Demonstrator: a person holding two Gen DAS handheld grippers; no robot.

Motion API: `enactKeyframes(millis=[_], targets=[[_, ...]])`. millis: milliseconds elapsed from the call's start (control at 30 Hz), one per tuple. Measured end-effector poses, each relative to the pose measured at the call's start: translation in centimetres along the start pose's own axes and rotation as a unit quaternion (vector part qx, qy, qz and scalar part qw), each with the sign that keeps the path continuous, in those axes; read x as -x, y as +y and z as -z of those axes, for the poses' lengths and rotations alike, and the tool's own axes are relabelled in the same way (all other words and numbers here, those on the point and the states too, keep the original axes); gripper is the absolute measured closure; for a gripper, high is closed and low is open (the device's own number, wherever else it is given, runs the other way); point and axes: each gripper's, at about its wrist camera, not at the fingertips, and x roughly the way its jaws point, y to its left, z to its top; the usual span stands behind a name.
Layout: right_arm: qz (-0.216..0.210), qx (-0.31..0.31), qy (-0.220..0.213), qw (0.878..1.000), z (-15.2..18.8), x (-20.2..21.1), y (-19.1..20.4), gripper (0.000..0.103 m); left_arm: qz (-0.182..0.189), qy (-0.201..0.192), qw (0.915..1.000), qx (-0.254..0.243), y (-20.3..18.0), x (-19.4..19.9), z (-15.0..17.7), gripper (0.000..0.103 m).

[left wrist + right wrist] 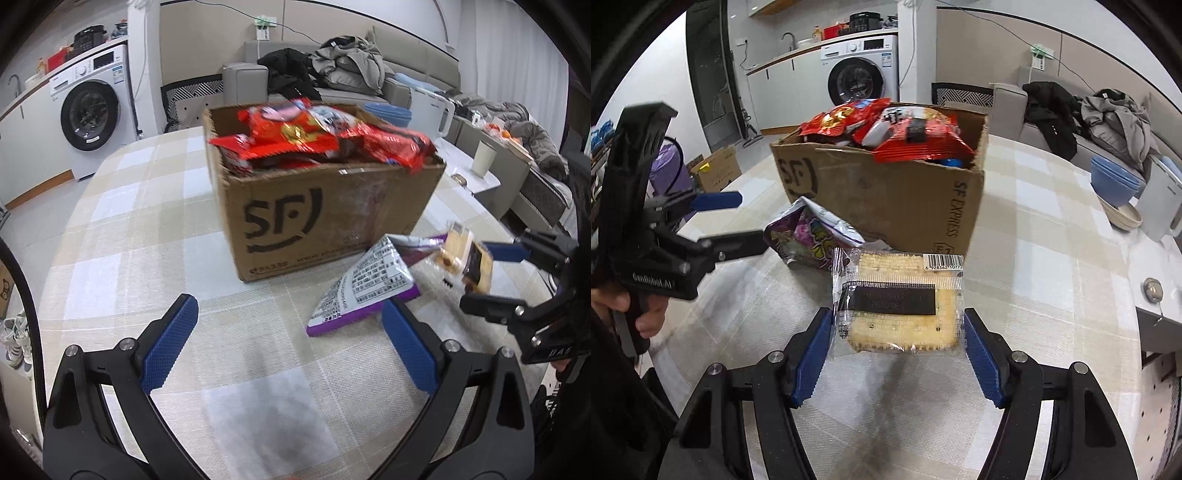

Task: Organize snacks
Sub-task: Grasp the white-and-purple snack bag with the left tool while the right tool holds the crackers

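A clear packet of square crackers (897, 295) with a black label hangs above the table, and my right gripper (897, 317) is shut on its two sides. The left wrist view shows that packet (461, 258) in the right gripper (476, 277) at the right edge. A purple snack bag (365, 288) (809, 240) lies on the cloth against the near corner of the brown SF cardboard box (325, 214) (886, 195). Red snack bags (295, 129) (916, 140) fill the box to the rim. My left gripper (288, 304) (750, 219) hovers open, left of the purple bag, holding nothing.
The round table wears a beige checked cloth (147, 221). Blue bowls (1115, 181) and a white kettle (1160, 206) stand at its far right edge. A white cup (484, 157) is on a side table, and a washing machine (92, 114) and sofa lie beyond.
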Motion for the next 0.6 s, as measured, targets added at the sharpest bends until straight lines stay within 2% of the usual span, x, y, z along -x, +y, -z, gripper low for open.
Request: enactKeyframes(millis=[300,433,600], targets=[[0.001,0.002,0.004,1.000,0.1,-0.5,1.1,0.032,0.024,0.014,0.9979,-0.058,-3.3,-1.8,0.5,0.003],[0.002,0.005,0.006,1.000,0.2,-0.4,1.1,0.032,0.011,0.003,0.9979,-0.064,-4.3,-2.2,0.1,0.003],[0.006,-0.001,0.012,1.000,0.3,-0.6,0.5,0.032,0.018,0.000,0.9980,-0.060,-5.2,-3.3,-0.6,0.007]])
